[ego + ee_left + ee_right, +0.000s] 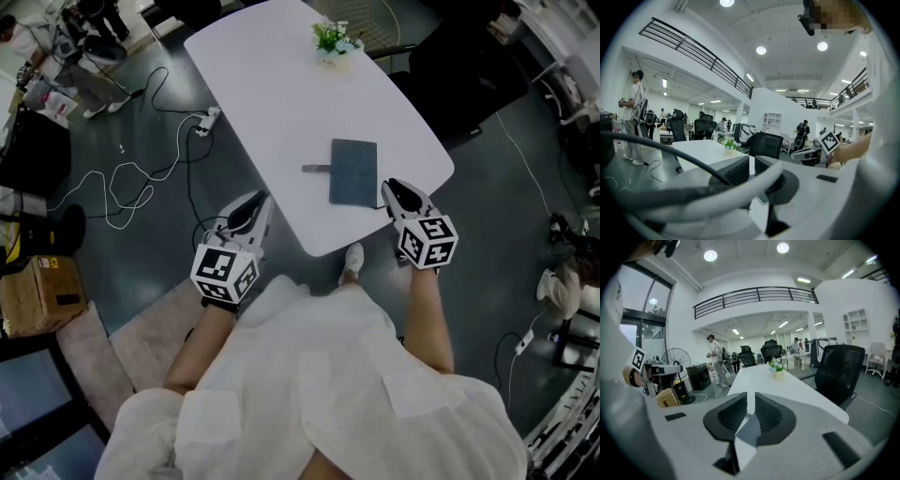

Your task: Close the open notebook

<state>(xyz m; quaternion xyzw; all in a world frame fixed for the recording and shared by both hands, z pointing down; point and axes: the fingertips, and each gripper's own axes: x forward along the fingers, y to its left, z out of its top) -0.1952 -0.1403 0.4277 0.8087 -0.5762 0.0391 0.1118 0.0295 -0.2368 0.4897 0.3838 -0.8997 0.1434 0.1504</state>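
White top (pixel 319 375) and two bare forearms fill the near edge of the head view, each arm ending in one gripper. Left gripper (pixel 255 202) hangs off the near-left edge of the single white table (pixel 281 84), its jaws a narrow slit apart with nothing between them. Right gripper (pixel 391 187) is by the near right corner of the one notebook (pixel 353 172); its jaws are also a little apart and clamp nothing, and the grey cover shows below the gap. That notebook lies shut and flat, its long axis running away from the person, with a strap tab (pixel 316 169) pointing left. Farthest off stands one small potted plant (pixel 330 39).
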